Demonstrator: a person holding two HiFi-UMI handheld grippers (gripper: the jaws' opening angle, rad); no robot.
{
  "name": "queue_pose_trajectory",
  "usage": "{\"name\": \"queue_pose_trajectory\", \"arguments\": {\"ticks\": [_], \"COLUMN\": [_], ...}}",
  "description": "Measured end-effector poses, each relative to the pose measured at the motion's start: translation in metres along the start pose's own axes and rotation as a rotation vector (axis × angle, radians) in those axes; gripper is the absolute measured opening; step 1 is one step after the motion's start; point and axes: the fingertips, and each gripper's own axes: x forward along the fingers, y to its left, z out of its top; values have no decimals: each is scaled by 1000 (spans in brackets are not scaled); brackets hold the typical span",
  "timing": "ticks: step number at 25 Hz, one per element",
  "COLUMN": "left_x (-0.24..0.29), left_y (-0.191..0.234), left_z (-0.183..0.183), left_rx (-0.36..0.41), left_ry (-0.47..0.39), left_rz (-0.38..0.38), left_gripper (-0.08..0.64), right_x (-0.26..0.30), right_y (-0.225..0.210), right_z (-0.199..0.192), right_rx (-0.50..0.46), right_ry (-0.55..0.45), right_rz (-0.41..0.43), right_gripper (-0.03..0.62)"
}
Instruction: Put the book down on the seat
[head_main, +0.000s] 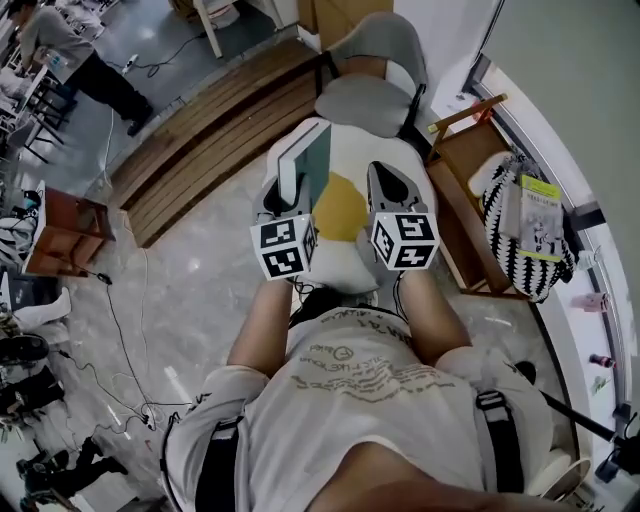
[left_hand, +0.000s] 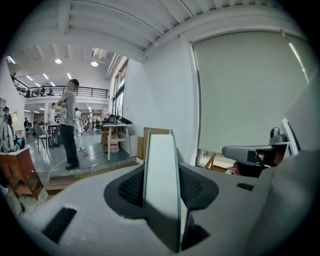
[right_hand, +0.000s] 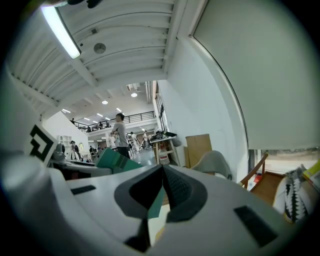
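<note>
Left gripper (head_main: 288, 195) jaws clamp the book (head_main: 312, 160), which stands upright on its edge between the pads in the frame's upper middle, above the white seat (head_main: 345, 262). Right gripper (right_hand: 162, 170) jaws meet tip to tip just right of the book, and a teal sliver behind them cannot be identified. A yellow patch (head_main: 342, 208) lies between the two grippers. Released upright, the book would likely topple and might slide off the seat. The nearby right gripper could also knock it.

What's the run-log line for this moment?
left gripper: shut on book, upright | right gripper: shut, empty | book: over seat, not yet down
</note>
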Motion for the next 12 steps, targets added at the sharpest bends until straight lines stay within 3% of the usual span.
{"name": "queue_pose_trajectory", "arguments": {"ticks": [12], "left_x": [47], "left_y": [-2], "left_z": [-38], "left_rx": [7], "left_ry": [119], "left_rz": [-72], "left_gripper": [175], "right_x": [23], "right_y": [-27], "right_z": [-47], "right_rx": [28], "right_ry": [108], "right_rz": [-84], "right_gripper": [28]}}
